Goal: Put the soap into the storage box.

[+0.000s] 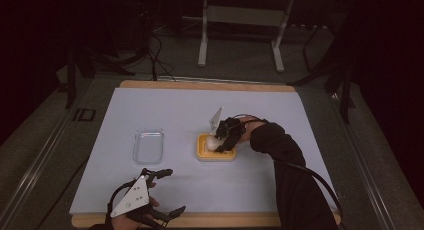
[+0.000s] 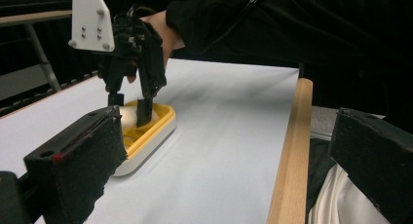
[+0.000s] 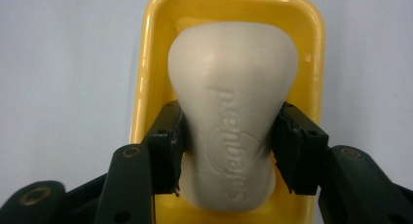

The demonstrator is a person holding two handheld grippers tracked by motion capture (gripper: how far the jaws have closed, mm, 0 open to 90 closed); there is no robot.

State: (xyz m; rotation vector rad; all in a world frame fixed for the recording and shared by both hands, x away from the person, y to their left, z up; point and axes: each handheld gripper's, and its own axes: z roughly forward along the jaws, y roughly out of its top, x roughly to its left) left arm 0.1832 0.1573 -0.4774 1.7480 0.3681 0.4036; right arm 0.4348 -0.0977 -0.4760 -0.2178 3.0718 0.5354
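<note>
A white bar of soap (image 3: 234,102) with raised lettering lies over a yellow soap dish (image 3: 146,63) with a white base. My right gripper (image 3: 226,151) is shut on the bar's narrow middle, one black pad (image 3: 165,151) pressed to each side. In the high view the dish (image 1: 216,156) sits right of the mat's centre, with the soap (image 1: 212,142) and right gripper (image 1: 222,144) over it. I cannot tell whether the bar touches the dish. My left gripper (image 1: 172,191) is open near the front edge, holding nothing. Its own view looks between its jaws at the dish (image 2: 156,129), soap (image 2: 127,114) and right gripper (image 2: 129,104).
A clear plastic lid or tray (image 1: 148,145) lies on the pale blue mat (image 1: 175,110), left of the dish. The mat covers a wooden board whose edge (image 2: 290,160) runs along the front. A metal frame (image 1: 240,20) stands on the floor beyond the table.
</note>
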